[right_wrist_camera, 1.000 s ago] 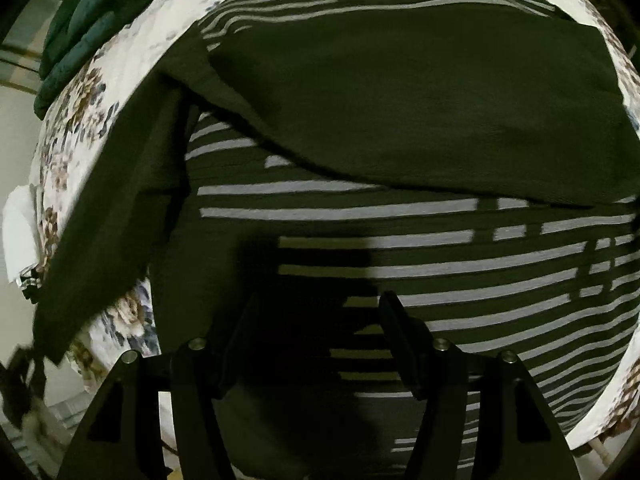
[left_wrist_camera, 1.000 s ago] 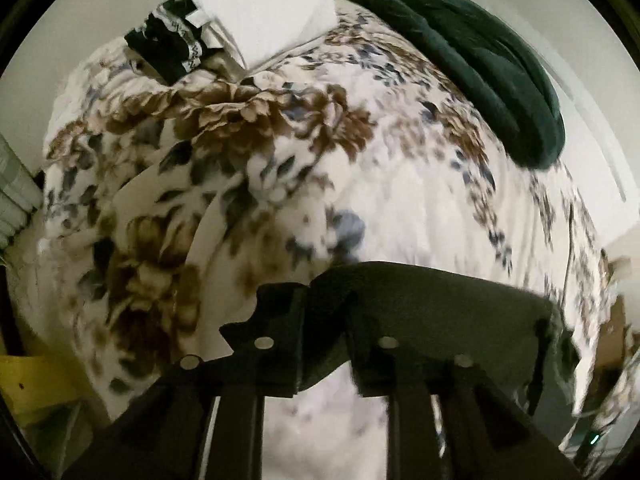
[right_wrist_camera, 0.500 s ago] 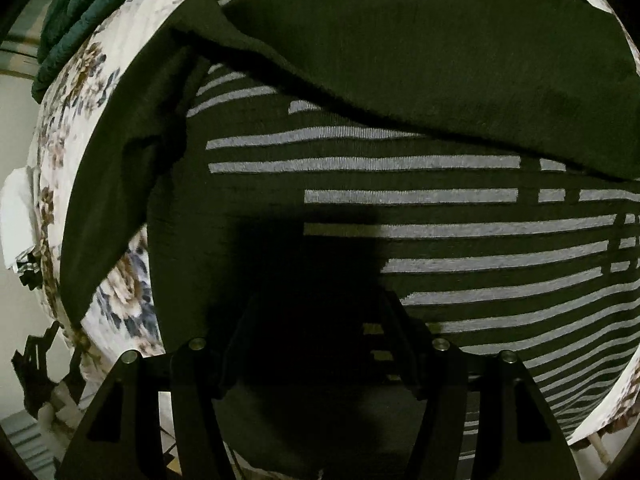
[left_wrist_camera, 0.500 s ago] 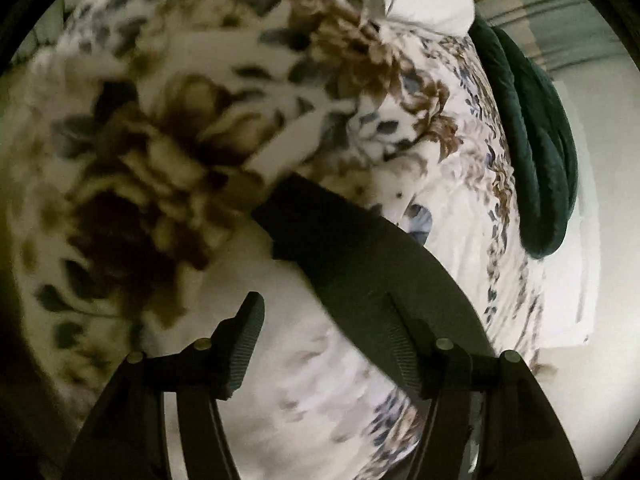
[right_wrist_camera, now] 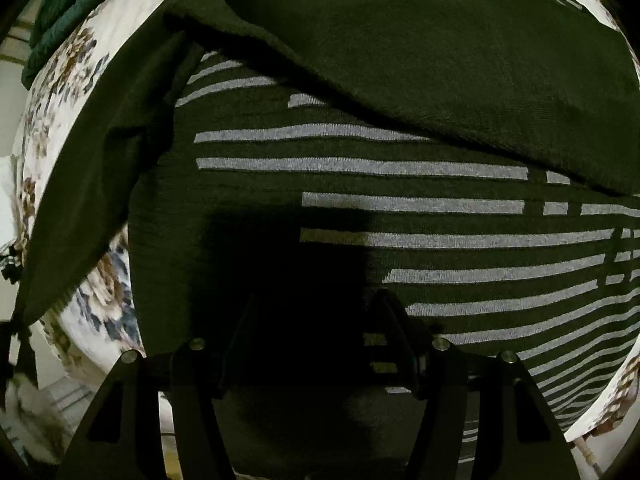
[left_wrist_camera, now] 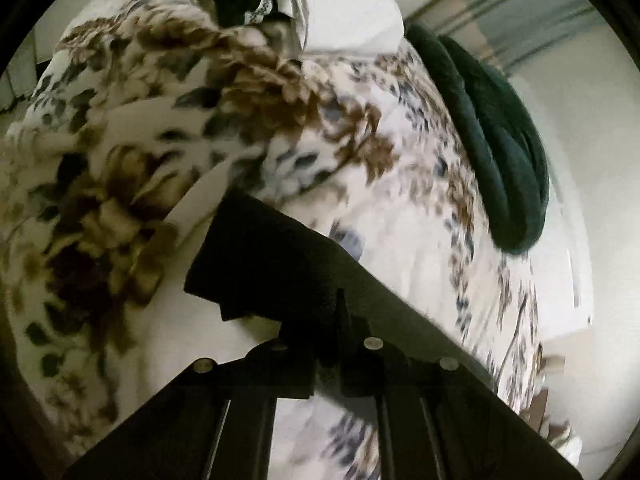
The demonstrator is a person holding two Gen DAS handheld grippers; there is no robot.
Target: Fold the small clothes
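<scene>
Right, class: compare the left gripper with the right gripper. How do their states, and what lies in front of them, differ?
The left gripper is shut, pinching the dark sleeve; the right gripper is open, with nothing clamped. The left gripper looks out mostly over the floral blanket; the right gripper's view is filled by the striped sweater. Both are black two-finger tools.
</scene>
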